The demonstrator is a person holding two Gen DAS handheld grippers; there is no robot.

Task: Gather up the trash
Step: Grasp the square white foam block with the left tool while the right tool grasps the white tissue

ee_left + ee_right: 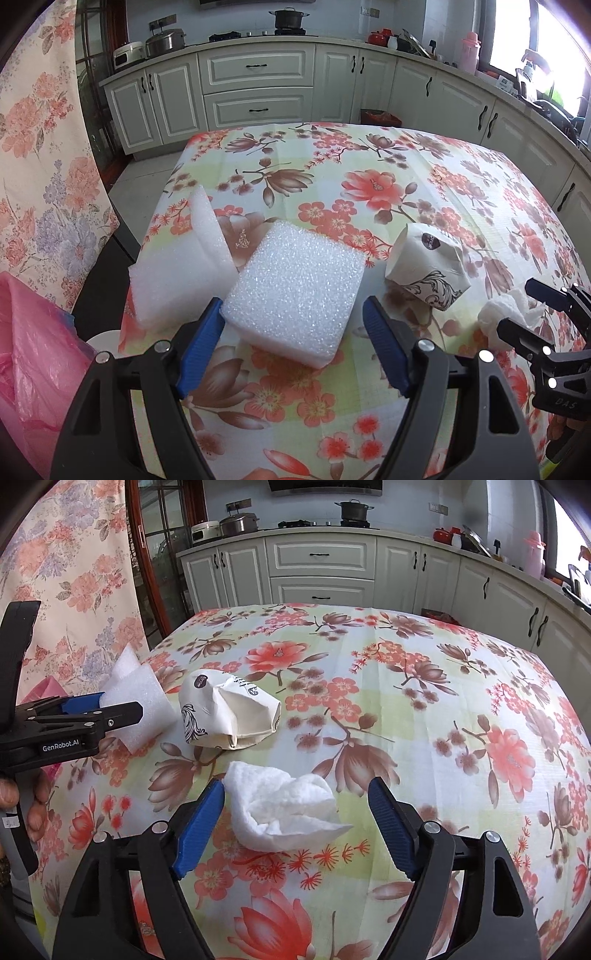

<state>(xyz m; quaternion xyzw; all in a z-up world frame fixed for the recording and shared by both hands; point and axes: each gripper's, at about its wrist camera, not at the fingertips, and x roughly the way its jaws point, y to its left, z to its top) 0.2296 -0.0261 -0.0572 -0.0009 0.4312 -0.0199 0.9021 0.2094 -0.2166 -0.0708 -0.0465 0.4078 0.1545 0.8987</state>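
Note:
A white foam block (295, 291) lies on the floral table (369, 166), its near edge between the open fingers of my left gripper (293, 314). A second foam piece (184, 273) leans at the table's left edge. A crushed paper cup (428, 269) lies to the right; it also shows in the right wrist view (229, 712). A crumpled white tissue (284, 816) lies between the open fingers of my right gripper (295, 794). In the left wrist view the tissue (506, 314) sits at my right gripper (517, 306). My left gripper (122, 705) shows at the foam block (144, 705).
A pink plastic bag (33, 354) hangs off the table's left side. A floral curtain (40, 147) hangs at left. White kitchen cabinets (258, 88) and a counter with pots stand behind the table.

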